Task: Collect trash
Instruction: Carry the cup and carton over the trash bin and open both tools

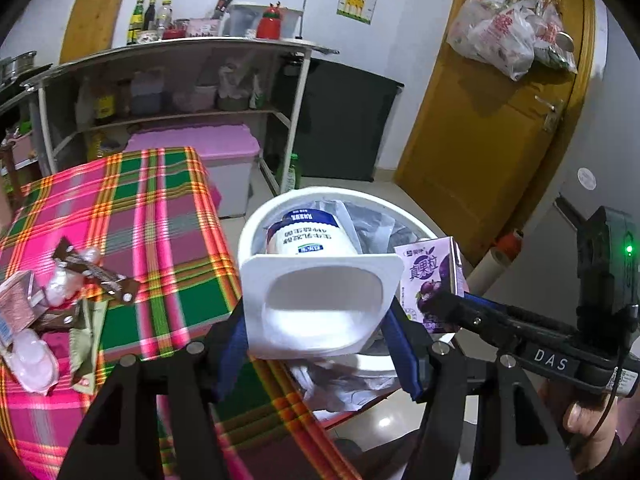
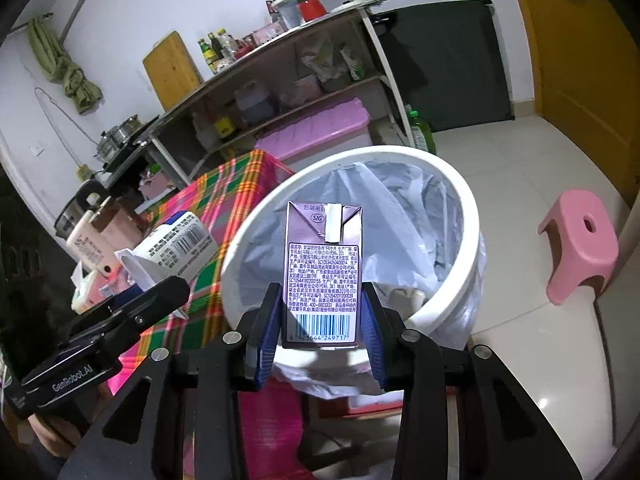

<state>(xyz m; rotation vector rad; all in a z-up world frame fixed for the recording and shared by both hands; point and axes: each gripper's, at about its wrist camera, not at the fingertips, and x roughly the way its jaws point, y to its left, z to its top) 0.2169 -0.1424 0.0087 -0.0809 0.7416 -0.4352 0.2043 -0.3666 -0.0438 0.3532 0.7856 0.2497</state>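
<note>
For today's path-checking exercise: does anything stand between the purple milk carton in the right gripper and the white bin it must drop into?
Nothing visible does. The right gripper holds the purple milk carton upright in front of the open mouth of the white bin. The left gripper, with its white yogurt cup, stays off to the side.

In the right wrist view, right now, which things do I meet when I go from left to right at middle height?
Black left gripper holding the white plastic yogurt cup → purple milk carton in the right gripper → far rim of the white round trash bin → pink plastic stool.
</note>
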